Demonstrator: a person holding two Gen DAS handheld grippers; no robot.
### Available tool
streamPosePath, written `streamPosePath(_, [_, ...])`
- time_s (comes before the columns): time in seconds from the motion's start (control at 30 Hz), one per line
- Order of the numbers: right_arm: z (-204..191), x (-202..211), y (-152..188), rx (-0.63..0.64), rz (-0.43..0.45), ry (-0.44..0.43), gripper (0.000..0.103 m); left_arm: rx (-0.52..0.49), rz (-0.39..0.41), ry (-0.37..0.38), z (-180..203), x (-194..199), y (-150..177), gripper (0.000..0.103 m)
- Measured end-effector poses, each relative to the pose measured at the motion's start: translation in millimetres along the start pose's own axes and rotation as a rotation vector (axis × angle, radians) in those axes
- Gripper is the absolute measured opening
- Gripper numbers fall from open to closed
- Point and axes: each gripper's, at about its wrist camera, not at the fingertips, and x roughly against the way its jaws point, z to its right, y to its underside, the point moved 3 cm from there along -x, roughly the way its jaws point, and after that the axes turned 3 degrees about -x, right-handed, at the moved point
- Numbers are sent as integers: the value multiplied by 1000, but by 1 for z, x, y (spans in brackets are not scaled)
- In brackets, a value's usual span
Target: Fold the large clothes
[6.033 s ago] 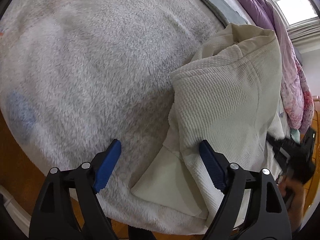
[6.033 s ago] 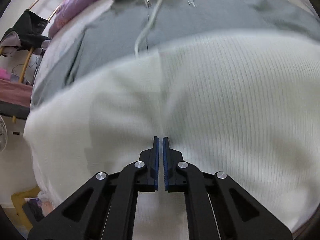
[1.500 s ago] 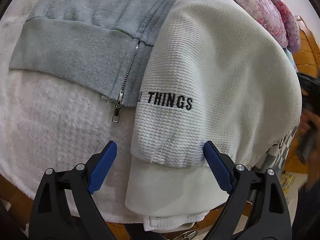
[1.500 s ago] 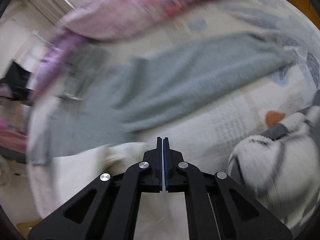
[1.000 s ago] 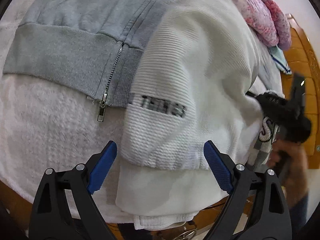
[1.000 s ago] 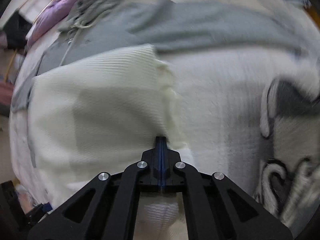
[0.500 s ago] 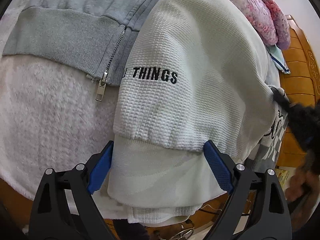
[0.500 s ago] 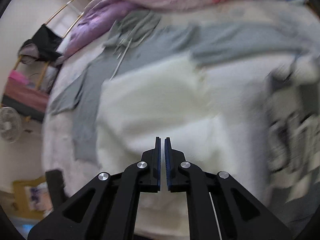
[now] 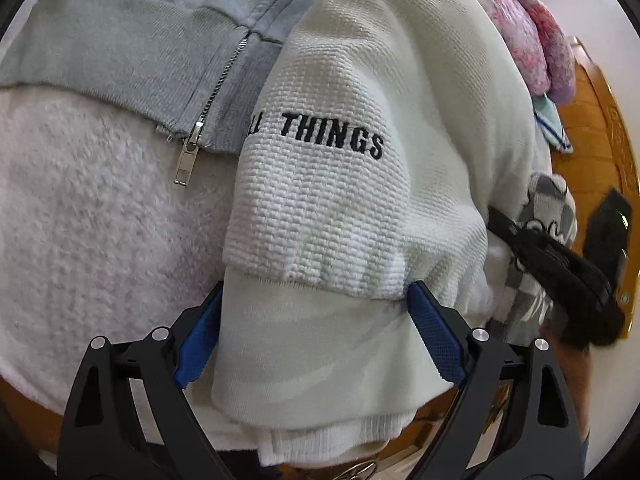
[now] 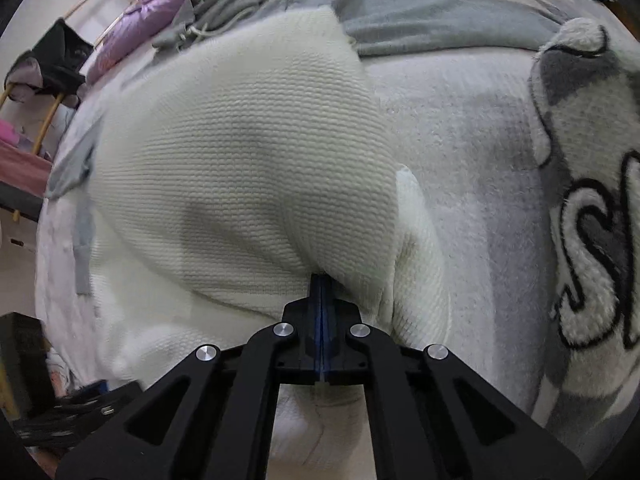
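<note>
A white waffle-knit top (image 9: 360, 128) with black "THINGS" lettering lies folded on the bed, partly over a grey zip hoodie (image 9: 132, 52). My left gripper (image 9: 316, 296) stands open and wide. The folded top's near end fills the space between its blue pads (image 9: 436, 340) and covers part of the left one. In the right wrist view the same white top (image 10: 248, 168) bulges in front of my right gripper (image 10: 322, 278). That gripper is shut, its tips tucked into a crease at the top's near edge. Whether cloth is pinched there stays hidden.
A fluffy white blanket (image 9: 80, 220) covers the bed. A grey-and-black patterned plush throw (image 10: 580, 200) lies to the right, and a pink-purple quilt (image 10: 160, 12) lies at the far side. Beyond are a wooden headboard (image 9: 592, 140) and a rack with dark clothes (image 10: 52, 64).
The left gripper has slid further over the top's end, so cloth now covers its left pad. The right gripper, off the cloth half a second ago, now has its tips in the fold.
</note>
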Motion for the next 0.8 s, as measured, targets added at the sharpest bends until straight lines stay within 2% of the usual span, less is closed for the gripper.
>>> streamPosePath(0.07, [4, 15, 7, -33, 36, -17, 4, 2, 3, 5, -1, -1, 0, 87])
streamPosePath(0.13, [9, 34, 19, -78, 71, -49, 11, -19, 3, -4, 1, 1, 1, 78])
streamPosePath(0.17, [11, 45, 26, -103, 96, -65, 24, -31, 1, -9, 4, 2, 2, 75])
streamPosePath(0.2, [11, 56, 33, -139, 126, -72, 42, -41, 0, -16, 5, 4, 2, 69])
streamPosePath(0.23, [13, 66, 41, -177, 155, -70, 50, -49, -2, -23, 9, 4, 2, 61])
streamPosePath(0.27, [11, 70, 45, -207, 172, -72, 58, -62, -5, -32, 11, 7, 3, 57])
streamPosePath(0.33, [18, 78, 67, -312, 185, -113, 64, -69, -4, -40, 13, 13, 4, 37])
streamPosePath(0.37, [18, 76, 77, -372, 182, -134, 69, -70, -8, -45, 16, 17, 3, 33])
streamPosePath(0.43, [24, 72, 102, -537, 172, -205, 71, -70, -11, -34, 23, 26, -1, 25])
streamPosePath(0.53, [36, 61, 139, -813, 161, -329, 78, -83, -4, -11, 40, 43, -6, 24])
streamPosePath(0.6, [44, 46, 167, -1040, 158, -461, 80, -96, -8, 3, 48, 49, -9, 24])
streamPosePath(0.67, [51, 37, 192, -1204, 154, -542, 83, -104, -12, 14, 52, 55, -12, 24])
streamPosePath(0.8, [44, 21, 213, -1352, 144, -677, 87, -91, -25, 45, 55, 62, -17, 24])
